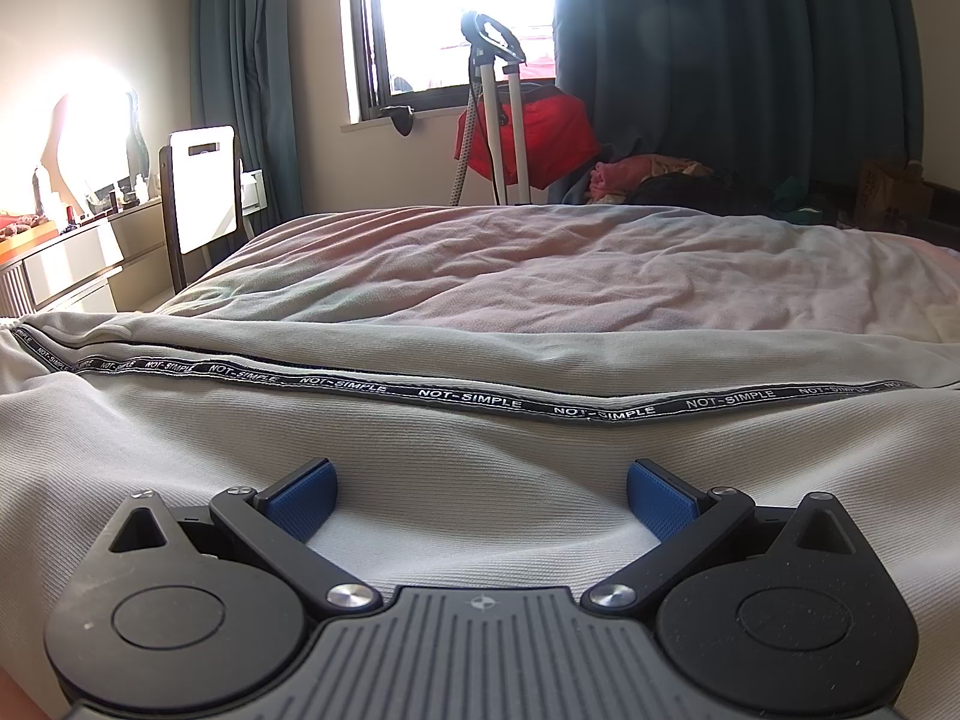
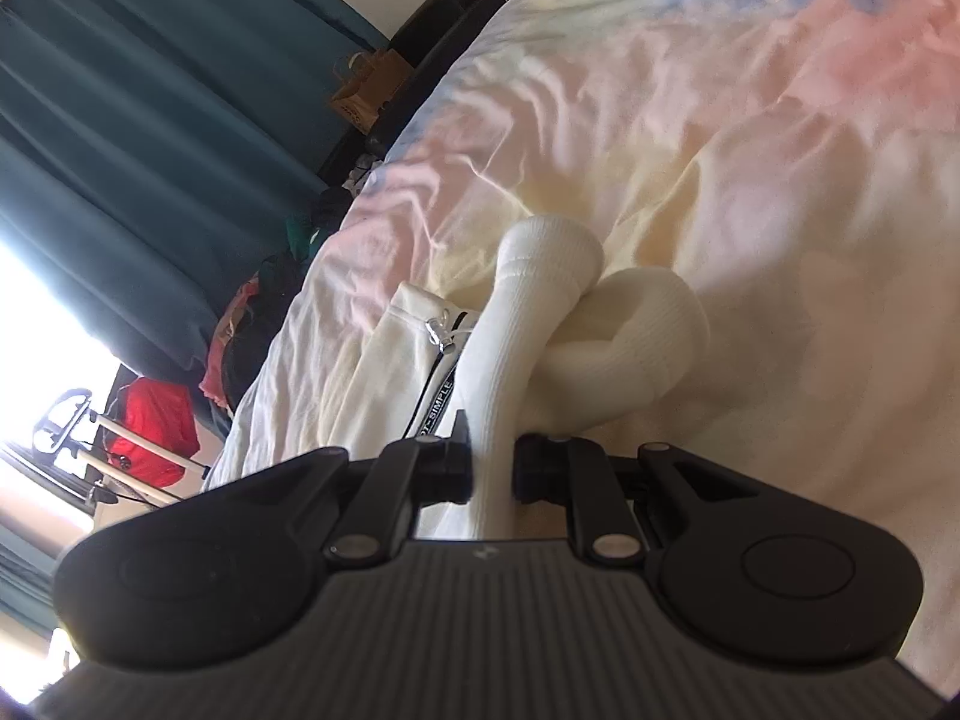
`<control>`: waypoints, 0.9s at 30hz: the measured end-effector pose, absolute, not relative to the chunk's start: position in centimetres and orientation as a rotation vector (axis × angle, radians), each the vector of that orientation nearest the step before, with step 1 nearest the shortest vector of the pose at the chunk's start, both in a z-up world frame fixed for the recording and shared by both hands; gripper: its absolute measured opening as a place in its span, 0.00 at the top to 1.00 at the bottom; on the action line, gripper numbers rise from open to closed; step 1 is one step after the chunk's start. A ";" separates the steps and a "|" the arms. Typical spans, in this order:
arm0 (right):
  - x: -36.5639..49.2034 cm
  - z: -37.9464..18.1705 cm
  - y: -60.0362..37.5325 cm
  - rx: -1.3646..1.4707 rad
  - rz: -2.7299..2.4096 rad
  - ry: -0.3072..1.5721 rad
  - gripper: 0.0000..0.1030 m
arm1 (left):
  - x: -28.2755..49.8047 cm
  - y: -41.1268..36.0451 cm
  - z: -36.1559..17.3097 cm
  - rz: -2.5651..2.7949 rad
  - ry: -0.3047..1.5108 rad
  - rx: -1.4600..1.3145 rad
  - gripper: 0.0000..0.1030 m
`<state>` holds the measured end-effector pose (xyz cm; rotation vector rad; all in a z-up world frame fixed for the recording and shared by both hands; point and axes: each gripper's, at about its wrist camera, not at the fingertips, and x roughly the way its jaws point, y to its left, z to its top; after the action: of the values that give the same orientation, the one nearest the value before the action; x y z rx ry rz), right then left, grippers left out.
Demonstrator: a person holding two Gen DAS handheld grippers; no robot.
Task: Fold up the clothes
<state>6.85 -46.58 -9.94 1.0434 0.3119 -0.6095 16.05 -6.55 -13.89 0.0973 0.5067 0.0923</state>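
Observation:
A light grey-white zip jacket point(image 1: 480, 468) lies spread on the bed, its black zipper tape printed "NOT-SIMPLE" point(image 1: 468, 399) running left to right. My left gripper point(image 1: 480, 498) rests low over the jacket, jaws wide open, blue pads point(image 1: 309, 495) showing, nothing between them. In the right wrist view my right gripper point(image 2: 492, 468) is shut on a white ribbed sleeve point(image 2: 522, 324) of the jacket, lifted off the bed with its cuff end up. The jacket's zipper end and pull point(image 2: 441, 339) lie just left of the sleeve.
The bed has a pastel pink, blue and yellow sheet point(image 2: 750, 138). A clothes steamer stand point(image 1: 498, 114) with a red garment point(image 1: 540, 138) stands by the window. A chair point(image 1: 201, 192) and dresser point(image 1: 72, 258) are at left. A pile of clothes point(image 1: 648, 177) lies beyond the bed.

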 end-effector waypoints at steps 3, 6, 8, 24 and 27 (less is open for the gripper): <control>6.8 -10.0 -46.5 1.037 -0.609 0.309 0.86 | 16.1 -6.5 -13.9 0.093 0.505 0.096 0.00; 6.6 -10.6 -46.8 1.073 -0.592 0.291 0.85 | 16.0 -6.6 -13.9 0.100 0.498 0.094 0.00; 6.1 -11.5 -47.3 1.154 -0.547 0.245 0.83 | 16.1 -6.7 -14.0 0.102 0.495 0.099 0.00; 7.1 -14.8 -49.8 1.309 -0.381 0.221 0.51 | 14.2 -4.3 -9.7 -0.097 0.610 0.215 0.00; 7.6 -14.9 -50.1 1.272 -0.370 0.244 0.64 | 12.8 -2.9 -7.2 -0.101 0.557 0.264 0.00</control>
<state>7.61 -50.12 -14.91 1.2723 0.2441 -0.3700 12.80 -2.92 -7.15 0.2637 0.5566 -0.1008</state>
